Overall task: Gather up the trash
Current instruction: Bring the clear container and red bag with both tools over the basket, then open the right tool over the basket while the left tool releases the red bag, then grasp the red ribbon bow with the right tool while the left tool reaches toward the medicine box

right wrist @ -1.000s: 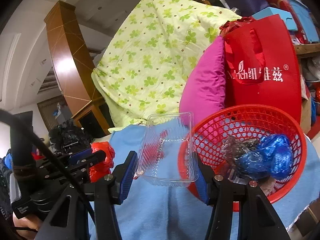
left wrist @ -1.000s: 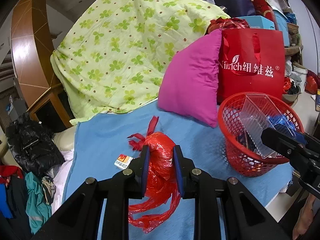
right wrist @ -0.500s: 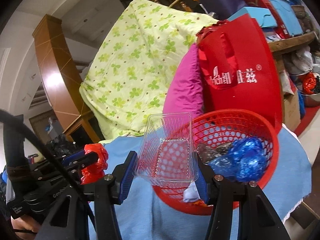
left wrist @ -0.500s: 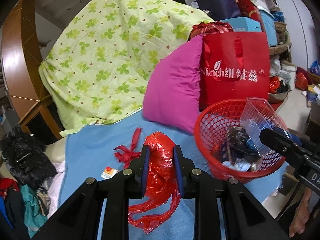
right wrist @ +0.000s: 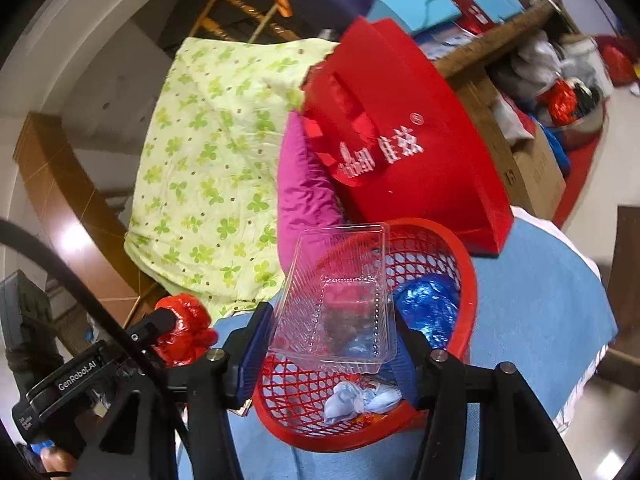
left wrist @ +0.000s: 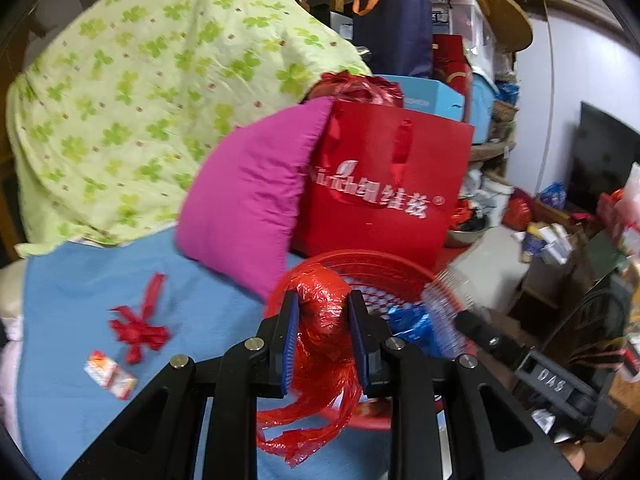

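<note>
Two black handheld grippers with blue pads

The left gripper [left wrist: 323, 336] and right gripper [right wrist: 328, 348] have black angular link arms joined by silver round screws, and ribbed blue pads [left wrist: 290, 340] inside the fingers. One body bears white "GenRobot.AI" lettering [right wrist: 77, 375]; a black cable [right wrist: 80, 280] arcs past it.
</note>
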The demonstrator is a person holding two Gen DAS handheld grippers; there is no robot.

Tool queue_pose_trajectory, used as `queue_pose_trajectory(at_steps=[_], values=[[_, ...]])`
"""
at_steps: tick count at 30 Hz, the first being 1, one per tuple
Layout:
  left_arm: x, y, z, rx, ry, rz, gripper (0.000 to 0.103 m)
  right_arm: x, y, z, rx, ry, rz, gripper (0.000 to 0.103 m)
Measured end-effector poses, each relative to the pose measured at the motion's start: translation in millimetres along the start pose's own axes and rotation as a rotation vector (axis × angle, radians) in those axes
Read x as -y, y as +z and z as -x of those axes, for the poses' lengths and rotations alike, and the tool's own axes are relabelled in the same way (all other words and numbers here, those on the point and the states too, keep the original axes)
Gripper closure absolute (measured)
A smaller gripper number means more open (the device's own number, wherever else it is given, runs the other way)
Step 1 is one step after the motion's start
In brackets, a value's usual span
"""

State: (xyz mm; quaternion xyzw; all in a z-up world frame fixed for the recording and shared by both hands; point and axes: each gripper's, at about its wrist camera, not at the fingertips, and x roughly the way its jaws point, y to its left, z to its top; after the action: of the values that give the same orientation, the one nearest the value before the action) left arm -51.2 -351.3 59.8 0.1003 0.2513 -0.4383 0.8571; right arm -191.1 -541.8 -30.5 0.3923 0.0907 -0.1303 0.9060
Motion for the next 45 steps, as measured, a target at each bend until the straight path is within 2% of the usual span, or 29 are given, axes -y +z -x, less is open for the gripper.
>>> queue_pose_trajectory(at_steps=[3, 5, 7, 9, 12, 16, 19, 26, 31, 37, 45], values=[[2.0, 2.0, -12.4, -0.008, -0.052, 0.021, 0.076, 6.3, 1.9, -4.4, -0.013, -0.008, -0.034, 0.041], [2.9, 3.1, -21.4, -0.02, -0.077, 0.033, 0.071, 10.9, 2.8, -7.9, -0.027, -0.009, -0.064, 0.039], [3.7, 3.9, -26.5, -0.016, -0.101, 0.044, 0.035, 15.8, 4.0, -10.3, -0.038, 0.003, -0.108, 0.03], [3.0, 4.3, -22.7, 0.027, -0.082, 0.05, 0.027, 18.3, 4.4, -11.1, -0.04, 0.032, -0.133, 0.03], [-5.1, 3.0, -15.2, 0.042, -0.071, 0.049, 0.027, 14.6, 2.9, -6.9, -0.018, 0.039, -0.127, 0.03], [-33.4, -9.7, 1.2, 0.064, 0.017, 0.056, 0.027, -0.4, 0.8, -2.2, 0.021, 0.063, -0.074, 0.03], [-70.0, -29.9, 15.5, 0.052, 0.084, 0.113, 0.026, -24.0, -5.9, -1.6, 0.037, 0.093, 0.014, 0.03], [-171.9, -93.8, 44.9, -0.025, 0.346, 0.276, 0.026, -89.0, -39.0, -16.2, 0.017, 0.136, 0.239, 0.03], [-227.8, -134.6, 64.4, -0.061, 0.479, 0.393, 0.026, -129.1, -73.0, -34.1, -0.048, 0.18, 0.369, 0.03], [-253.7, -165.8, 61.1, -0.091, 0.516, 0.423, 0.026, -156.6, -111.3, -66.8, -0.168, 0.187, 0.439, 0.03], [-277.7, -195.2, 47.7, -0.122, 0.517, 0.472, 0.026, -168.8, -143.9, -104.8, -0.299, 0.129, 0.486, 0.03]])
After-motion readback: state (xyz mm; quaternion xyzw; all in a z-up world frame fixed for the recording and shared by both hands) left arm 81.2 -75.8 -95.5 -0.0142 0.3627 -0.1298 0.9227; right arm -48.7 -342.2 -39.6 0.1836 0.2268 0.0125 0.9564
